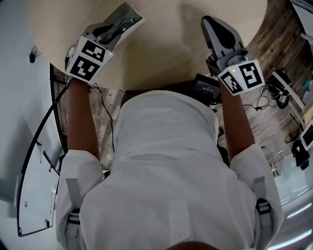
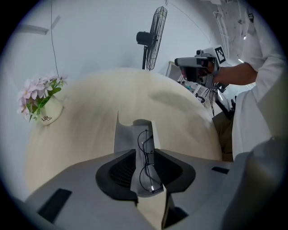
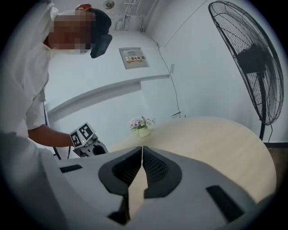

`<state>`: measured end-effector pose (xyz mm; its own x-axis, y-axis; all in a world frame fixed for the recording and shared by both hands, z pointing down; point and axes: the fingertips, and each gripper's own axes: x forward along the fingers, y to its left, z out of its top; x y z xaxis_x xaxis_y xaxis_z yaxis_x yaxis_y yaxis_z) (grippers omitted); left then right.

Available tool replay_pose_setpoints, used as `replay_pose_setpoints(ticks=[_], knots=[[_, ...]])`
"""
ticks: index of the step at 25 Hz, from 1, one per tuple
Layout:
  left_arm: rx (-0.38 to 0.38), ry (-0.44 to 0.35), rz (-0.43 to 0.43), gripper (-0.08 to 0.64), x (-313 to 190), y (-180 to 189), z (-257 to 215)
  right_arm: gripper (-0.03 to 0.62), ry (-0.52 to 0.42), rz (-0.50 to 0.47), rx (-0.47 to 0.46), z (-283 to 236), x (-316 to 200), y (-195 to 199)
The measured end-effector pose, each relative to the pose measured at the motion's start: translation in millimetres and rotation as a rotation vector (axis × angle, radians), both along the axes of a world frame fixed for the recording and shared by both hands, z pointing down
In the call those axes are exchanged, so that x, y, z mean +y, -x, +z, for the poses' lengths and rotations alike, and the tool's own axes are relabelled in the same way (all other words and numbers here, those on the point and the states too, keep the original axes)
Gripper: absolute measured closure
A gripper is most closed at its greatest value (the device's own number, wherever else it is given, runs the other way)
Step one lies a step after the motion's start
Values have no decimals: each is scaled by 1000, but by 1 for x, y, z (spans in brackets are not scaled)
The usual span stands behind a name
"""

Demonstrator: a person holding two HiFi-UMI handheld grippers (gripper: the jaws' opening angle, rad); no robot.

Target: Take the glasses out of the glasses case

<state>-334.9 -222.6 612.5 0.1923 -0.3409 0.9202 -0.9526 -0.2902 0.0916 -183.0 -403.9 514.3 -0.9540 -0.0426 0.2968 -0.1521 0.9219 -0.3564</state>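
A pale grey glasses case (image 2: 128,134) lies on the round beige table (image 2: 90,121). Thin black wire-rimmed glasses (image 2: 146,157) rest on it, lengthwise. My left gripper (image 2: 145,152) points steeply down over them. Its jaws stand open, with the glasses and the case's middle showing in the gap, and the pads do not press on either. In the head view the case (image 1: 131,13) sits at the table's left, under the left gripper (image 1: 111,33). My right gripper (image 3: 142,149) is shut and empty; it hovers over the table's right side (image 1: 209,22).
A white pot of pink flowers (image 2: 45,108) stands at the table's far edge. A standing fan (image 3: 252,63) is beyond the table. Cables and small devices (image 1: 281,95) lie on the wood floor at the right. A whiteboard (image 1: 34,195) leans at the left.
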Motion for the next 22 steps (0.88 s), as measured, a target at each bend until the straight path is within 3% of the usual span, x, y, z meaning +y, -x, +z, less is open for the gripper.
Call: replay_pose_setpoints(ticks=[7,22], knots=[[58,96,4,425,4,1,13,566,34,25,11,11,-6,-6],[76,244,23,465,-1,-10,30,566,67,66,31,30,-17,-20]])
